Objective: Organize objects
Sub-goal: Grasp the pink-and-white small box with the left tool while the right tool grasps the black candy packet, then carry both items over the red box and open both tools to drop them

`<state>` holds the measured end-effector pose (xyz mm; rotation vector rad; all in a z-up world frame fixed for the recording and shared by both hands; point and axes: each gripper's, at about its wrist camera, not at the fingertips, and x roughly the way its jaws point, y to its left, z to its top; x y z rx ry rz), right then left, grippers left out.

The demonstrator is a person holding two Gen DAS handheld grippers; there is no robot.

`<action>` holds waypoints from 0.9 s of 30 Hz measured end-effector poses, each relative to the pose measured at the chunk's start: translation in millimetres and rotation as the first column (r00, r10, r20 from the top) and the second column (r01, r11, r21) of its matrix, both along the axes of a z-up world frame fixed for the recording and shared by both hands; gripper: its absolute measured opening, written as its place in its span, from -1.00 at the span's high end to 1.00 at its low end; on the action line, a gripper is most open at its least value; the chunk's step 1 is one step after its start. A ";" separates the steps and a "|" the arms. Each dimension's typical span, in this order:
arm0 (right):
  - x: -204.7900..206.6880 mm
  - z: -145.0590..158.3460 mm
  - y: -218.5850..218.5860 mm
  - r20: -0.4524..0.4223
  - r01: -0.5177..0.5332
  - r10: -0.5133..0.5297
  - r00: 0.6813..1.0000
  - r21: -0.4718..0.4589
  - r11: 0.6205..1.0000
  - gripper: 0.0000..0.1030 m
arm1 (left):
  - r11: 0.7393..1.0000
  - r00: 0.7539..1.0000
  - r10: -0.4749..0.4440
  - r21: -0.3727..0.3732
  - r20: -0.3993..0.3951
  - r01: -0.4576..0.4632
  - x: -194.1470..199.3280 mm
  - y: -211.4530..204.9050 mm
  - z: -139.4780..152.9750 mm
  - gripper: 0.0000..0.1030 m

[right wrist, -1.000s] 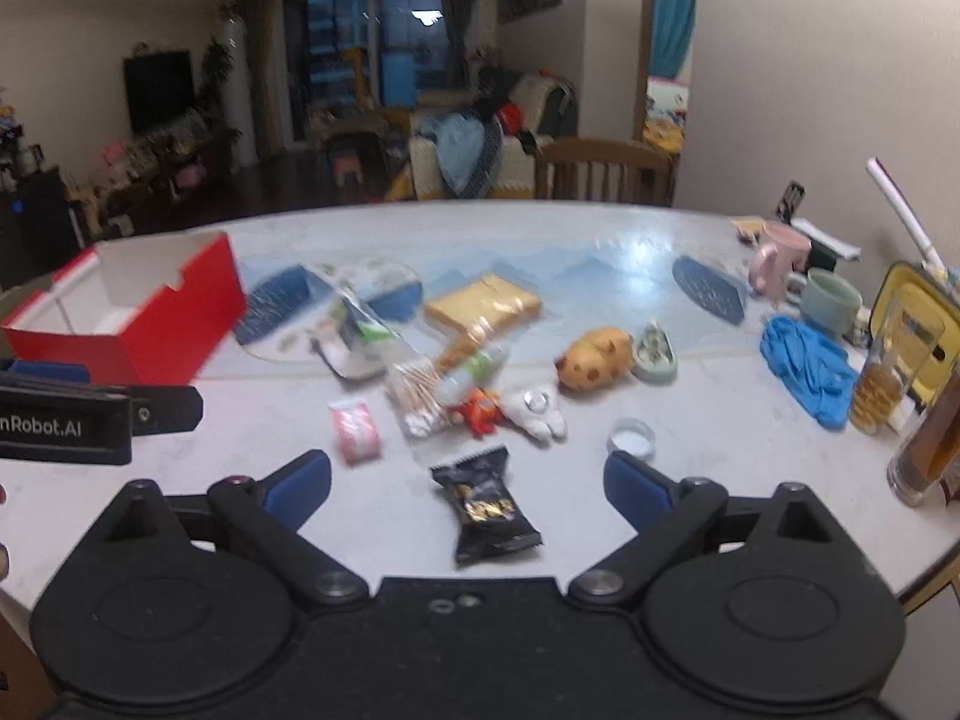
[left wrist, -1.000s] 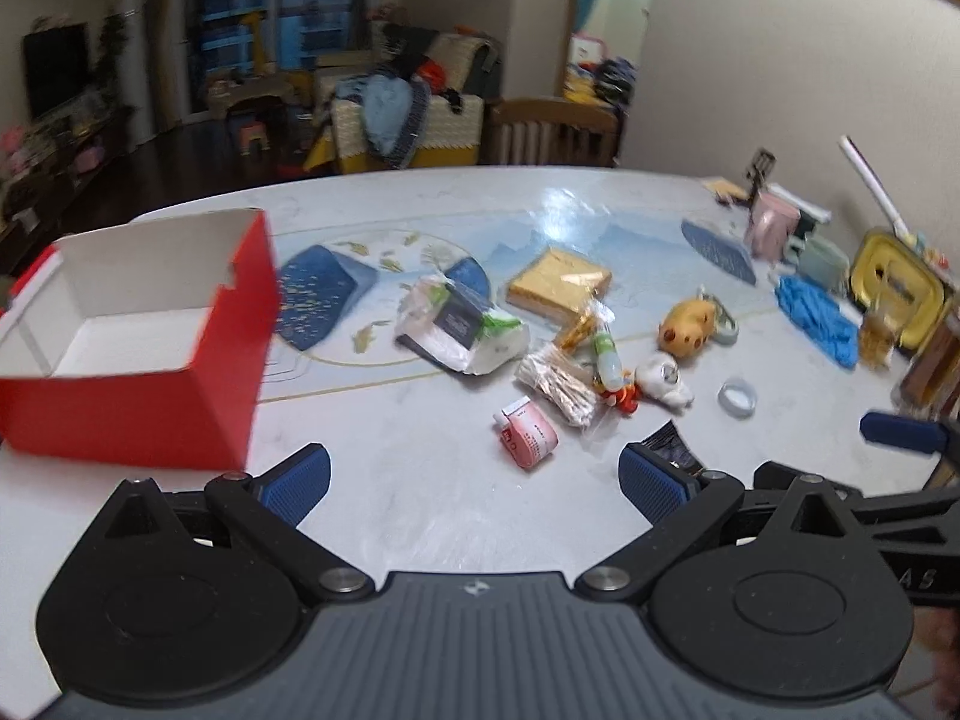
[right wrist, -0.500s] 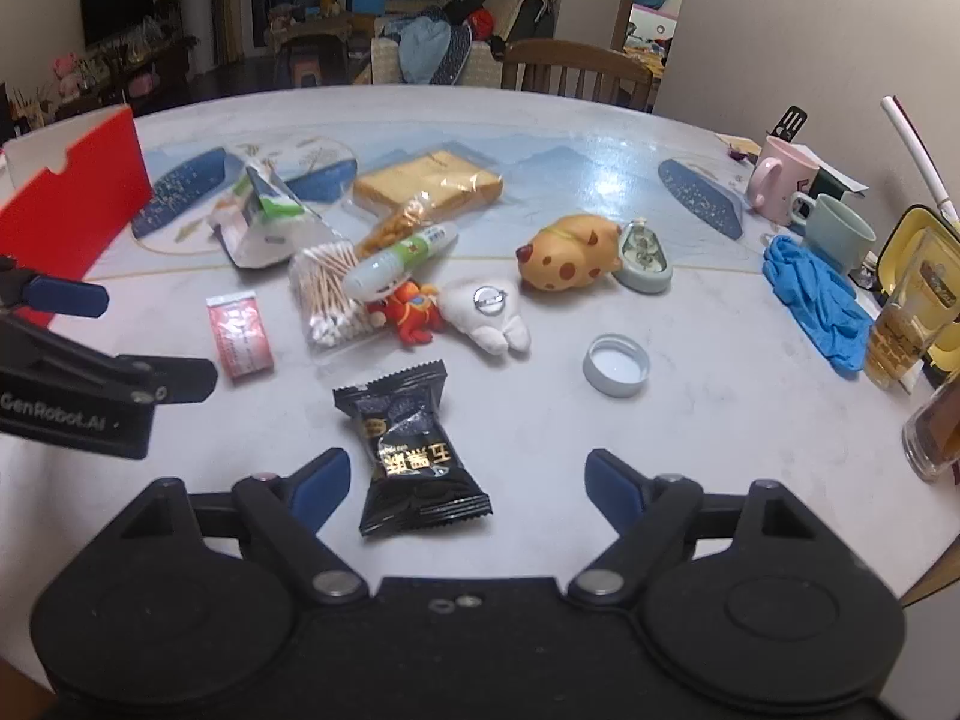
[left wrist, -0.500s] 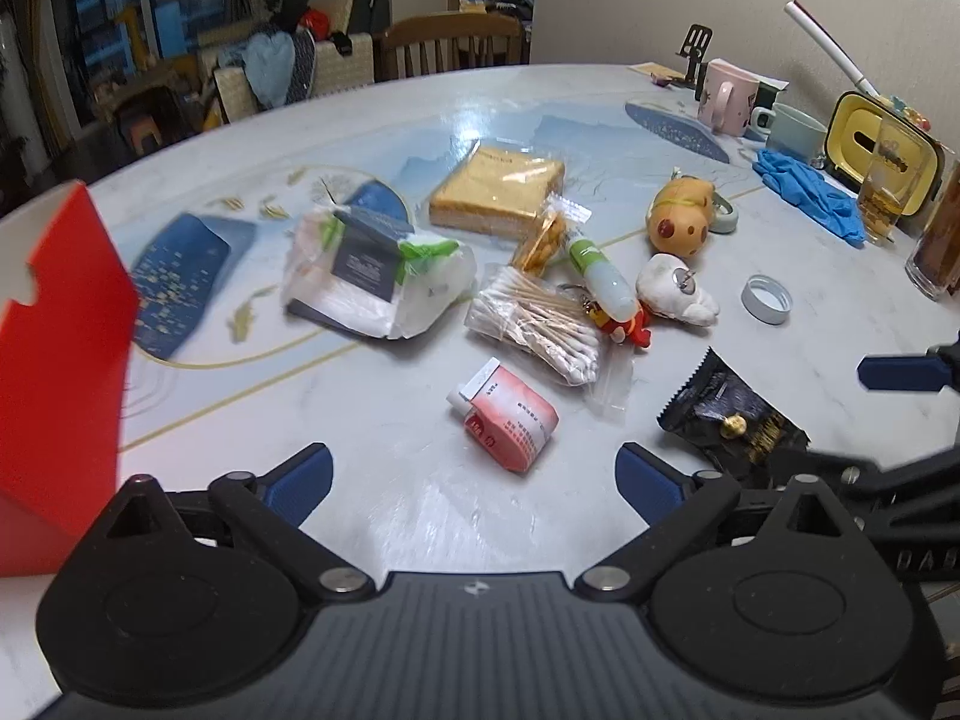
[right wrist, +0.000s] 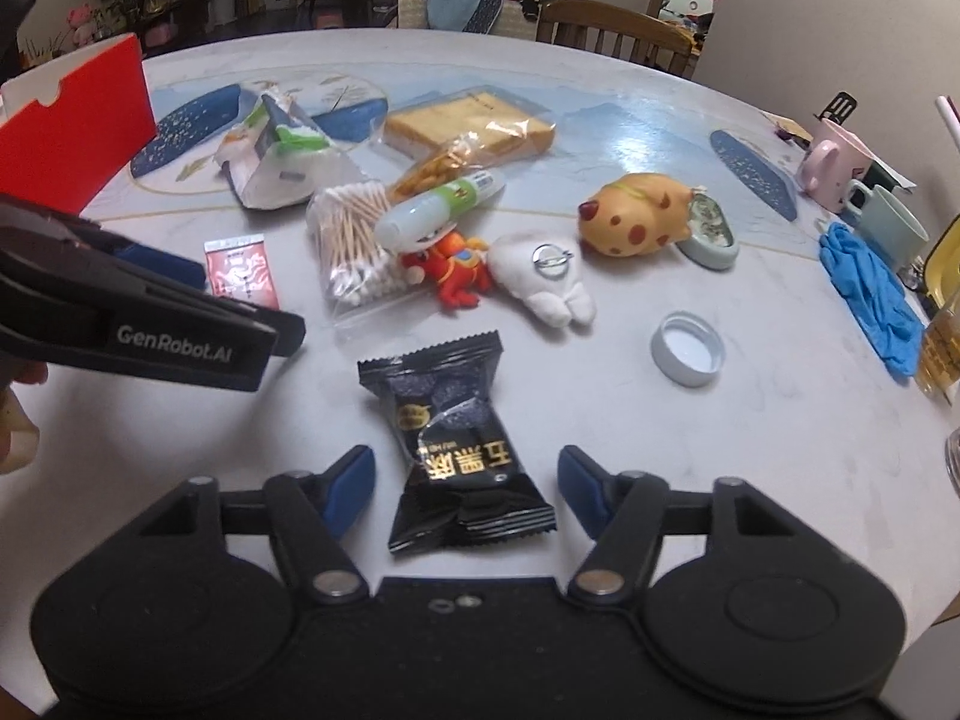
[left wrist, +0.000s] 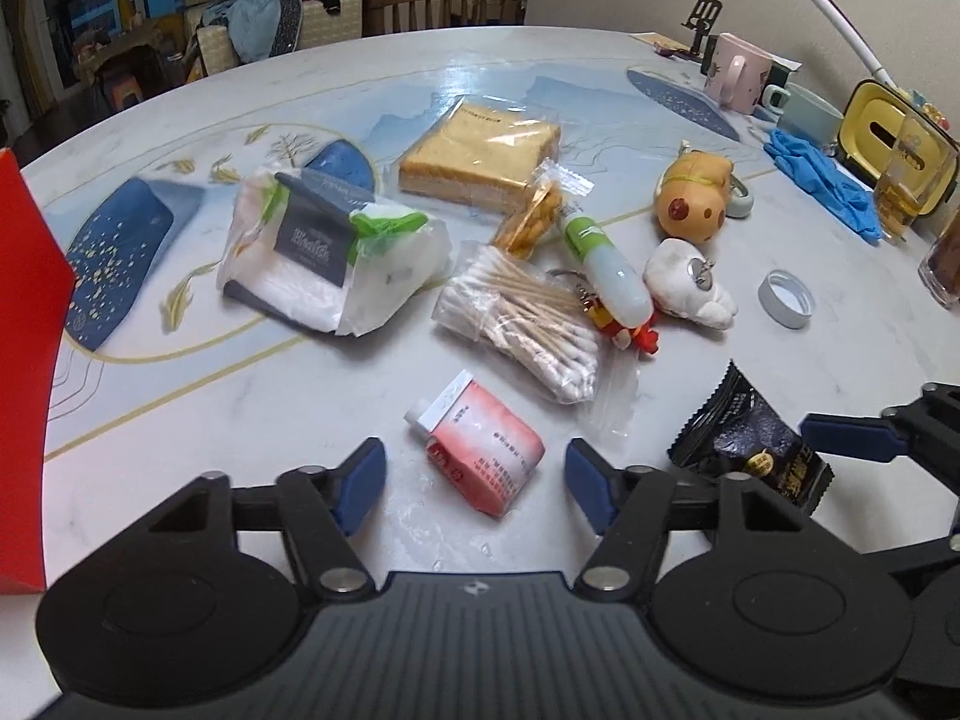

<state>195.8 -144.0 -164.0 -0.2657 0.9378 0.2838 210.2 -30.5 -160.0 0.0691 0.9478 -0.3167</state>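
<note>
Left gripper point(left wrist: 474, 474): jaws just closing, straddling pink packet point(left wrist: 483, 450), lower centre, pads not touching.
Right gripper point(right wrist: 462, 480): jaws just closing, straddling black snack pack point(right wrist: 459, 444), lower centre, pads clear.

Small household items scattered flat on the marble-patterned counter point(left wrist: 780, 372).

A pink-and-white sachet point(left wrist: 480, 450) lies nearest the red box point(left wrist: 24, 324); a black foil snack packet point(right wrist: 459, 447) lies apart beside it; a bag of cotton swabs point(left wrist: 522, 318), wrapped bread point(left wrist: 480, 153), a white plush tooth point(right wrist: 543, 276) and a bottle cap point(right wrist: 687, 348) lie beyond.
</note>
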 end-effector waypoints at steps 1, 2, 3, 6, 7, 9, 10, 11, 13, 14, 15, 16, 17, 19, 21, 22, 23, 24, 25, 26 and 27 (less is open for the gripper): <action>0.8 -0.1 0.9 0.000 -0.002 0.002 1.000 0.001 1.000 -0.22 | 1.000 1.000 0.000 0.001 0.003 0.000 -0.1 0.1 0.4 0.03; 1.8 0.1 1.5 -0.002 -0.002 0.002 1.000 0.005 1.000 -0.17 | 1.000 1.000 0.001 0.004 0.005 -0.001 -0.4 0.0 0.8 0.09; 2.6 0.8 1.9 -0.006 -0.003 0.003 1.000 0.009 1.000 -0.04 | 1.000 1.000 0.001 0.007 0.006 -0.001 -0.8 0.1 1.2 0.20; 3.2 2.1 3.1 -0.011 -0.004 0.004 1.000 0.011 1.000 0.15 | 1.000 1.000 0.009 0.001 0.002 -0.009 -1.3 3.7 1.7 0.21; 3.1 2.6 3.2 -0.012 -0.004 0.004 1.000 0.010 1.000 0.16 | 1.000 1.000 0.012 0.003 0.002 -0.012 -1.7 4.9 1.9 0.22; 2.8 3.5 3.5 -0.014 -0.001 0.001 1.000 0.016 1.000 0.21 | 1.000 1.000 0.008 0.014 0.005 -0.008 -3.7 6.4 2.5 0.22; 2.2 4.6 3.6 -0.014 -0.001 0.001 1.000 0.020 1.000 0.23 | 1.000 1.000 0.007 0.020 0.006 -0.008 -5.1 7.4 3.5 0.23; 1.5 5.9 3.8 -0.015 -0.001 0.002 1.000 0.023 1.000 0.23 | 1.000 1.000 0.006 0.021 0.006 -0.007 -6.8 8.9 5.2 0.23; -0.6 10.2 4.8 -0.018 0.000 0.000 1.000 0.028 1.000 0.24 | 1.000 1.000 0.004 0.006 0.008 -0.004 -11.9 14.0 11.3 0.23; -2.2 13.5 4.9 -0.017 -0.002 0.003 1.000 0.039 0.999 0.24 | 1.000 1.000 0.002 -0.003 0.009 -0.002 -15.0 17.0 15.1 0.23; -3.7 17.6 5.6 -0.016 -0.005 0.006 1.000 0.050 0.999 0.24 | 1.000 1.000 0.000 -0.009 0.009 0.000 -17.8 20.0 19.2 0.23; -5.4 22.3 6.8 -0.014 -0.008 0.009 1.000 0.056 0.998 0.24 | 1.000 1.000 0.001 -0.014 0.010 -0.001 -21.0 23.6 23.8 0.23; -7.2 27.1 8.1 -0.010 -0.013 0.014 1.000 0.062 0.998 0.24 | 1.000 1.000 0.001 -0.021 0.014 0.000 -23.9 27.4 28.9 0.23; -9.8 38.1 11.7 -0.003 -0.032 0.032 0.999 0.081 0.996 0.24 | 1.000 1.000 0.001 -0.029 0.024 0.000 -29.7 35.6 39.6 0.23; -11.9 49.5 17.0 0.010 -0.055 0.054 0.998 0.092 0.994 0.24 | 0.999 0.999 0.002 -0.033 0.034 -0.001 -34.4 44.7 50.5 0.23; -12.5 55.1 20.5 0.018 -0.067 0.066 0.998 0.095 0.993 0.24 | 0.999 0.999 0.006 -0.033 0.038 -0.004 -36.8 49.5 55.8 0.23; -12.5 60.5 24.2 0.023 -0.080 0.078 0.997 0.100 0.992 0.24 | 0.999 0.999 0.012 -0.036 0.041 -0.010 -38.4 54.9 60.8 0.23; -12.5 66.0 28.7 0.027 -0.092 0.090 0.996 0.105 0.990 0.24 | 0.999 0.999 0.019 -0.038 0.043 -0.018 -40.1 60.8 65.4 0.23; -12.1 71.3 33.6 0.030 -0.106 0.103 0.994 0.105 0.989 0.24 | 0.999 0.999 0.028 -0.039 0.043 -0.027 -41.0 66.8 70.0 0.23; -11.6 76.5 39.1 0.034 -0.119 0.116 0.993 0.103 0.988 0.24 | 0.999 0.998 0.037 -0.039 0.043 -0.035 -41.9 72.6 74.5 0.23; -11.2 81.6 44.7 0.039 -0.132 0.128 0.991 0.105 0.986 0.24 | 0.998 0.998 0.043 -0.041 0.047 -0.041 -42.8 78.7 79.3 0.23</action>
